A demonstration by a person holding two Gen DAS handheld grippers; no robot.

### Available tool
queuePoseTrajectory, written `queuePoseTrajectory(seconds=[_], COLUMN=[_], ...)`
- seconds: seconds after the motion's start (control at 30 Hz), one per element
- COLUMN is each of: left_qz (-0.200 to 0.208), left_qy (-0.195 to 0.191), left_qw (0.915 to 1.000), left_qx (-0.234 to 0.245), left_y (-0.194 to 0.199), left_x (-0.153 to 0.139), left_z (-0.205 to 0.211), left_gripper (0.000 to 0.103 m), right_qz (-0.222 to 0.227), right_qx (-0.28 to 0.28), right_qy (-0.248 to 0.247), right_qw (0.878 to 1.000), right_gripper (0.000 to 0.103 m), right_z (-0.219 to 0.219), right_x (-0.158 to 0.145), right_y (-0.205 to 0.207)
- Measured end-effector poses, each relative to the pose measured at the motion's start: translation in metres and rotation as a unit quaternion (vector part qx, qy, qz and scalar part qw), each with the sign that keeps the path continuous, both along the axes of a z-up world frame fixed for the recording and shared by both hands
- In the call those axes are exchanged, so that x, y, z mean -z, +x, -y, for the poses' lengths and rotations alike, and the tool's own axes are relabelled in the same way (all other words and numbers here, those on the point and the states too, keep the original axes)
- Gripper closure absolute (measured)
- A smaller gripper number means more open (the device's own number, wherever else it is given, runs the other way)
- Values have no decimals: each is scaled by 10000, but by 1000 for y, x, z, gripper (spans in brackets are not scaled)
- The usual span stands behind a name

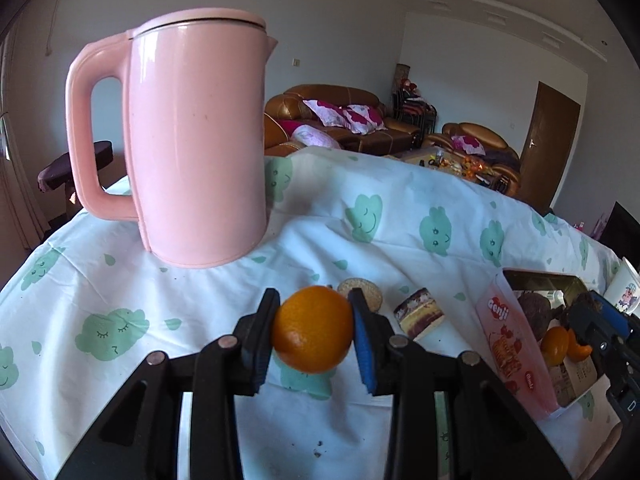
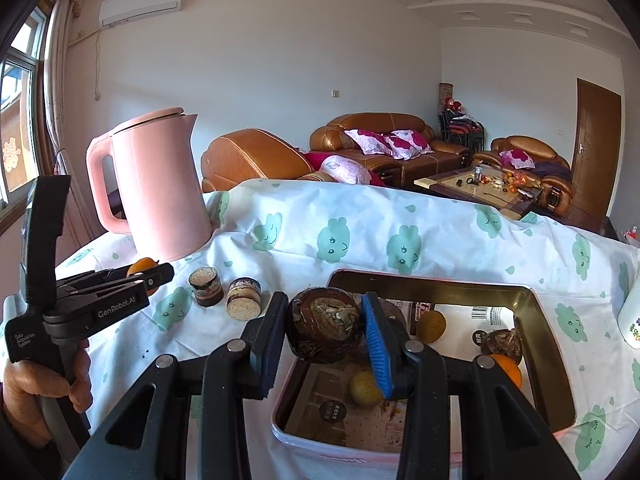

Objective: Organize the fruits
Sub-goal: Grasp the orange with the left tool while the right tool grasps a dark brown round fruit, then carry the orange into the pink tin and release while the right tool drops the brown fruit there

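- the round orange sits pinched in the left gripper, above the cloud-print cloth.
- the right gripper clamps a rough brown fruit over the gold-lined tin.
- the tin holds two yellowish fruits, an orange one and another brown one.
- a smooth pink kettle stands behind.

White walls, white ceiling with stepped moulding. Air conditioner high at 11 o'clock, daylight through window at 9 o'clock, curtain just beside it. Brown leather sofa at 12 o'clock, magenta-patterned cushions on seat. Matching armchair and cluttered coffee table at 2 o'clock. Brown door at 3 o'clock.
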State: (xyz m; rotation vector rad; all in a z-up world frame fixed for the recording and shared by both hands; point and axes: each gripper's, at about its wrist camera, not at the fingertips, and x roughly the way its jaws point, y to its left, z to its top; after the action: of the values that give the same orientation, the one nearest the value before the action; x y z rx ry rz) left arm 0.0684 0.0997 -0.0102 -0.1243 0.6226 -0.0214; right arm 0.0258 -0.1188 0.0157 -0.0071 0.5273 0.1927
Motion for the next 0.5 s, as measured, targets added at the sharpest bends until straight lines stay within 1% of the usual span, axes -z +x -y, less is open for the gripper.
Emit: queuePoseTrajectory(seconds=[0.07,0.2,0.37,0.5], left_qz=[94,154,176,214], left_qy=[-37,-118,-131,-47], left_qw=[9999,9998,9994,9986], left_qx=[-41,16,255,474], left_y=[-5,-11,-16,-16], left_x=[-3,-7,-11,-15], left_z=[3,18,45,71], left_gripper=[66,66,66,66], right_qz=[1,20,26,28], right_qx=[38,115,251,363], right_qy=[-12,-8,5,-8], right_qw=[10000,9999,9997,9993], right_gripper=[63,63,63,63], right_z=[4,15,33,48], right_x=[0,-2,-3,-4], right_y=[0,1,2,4])
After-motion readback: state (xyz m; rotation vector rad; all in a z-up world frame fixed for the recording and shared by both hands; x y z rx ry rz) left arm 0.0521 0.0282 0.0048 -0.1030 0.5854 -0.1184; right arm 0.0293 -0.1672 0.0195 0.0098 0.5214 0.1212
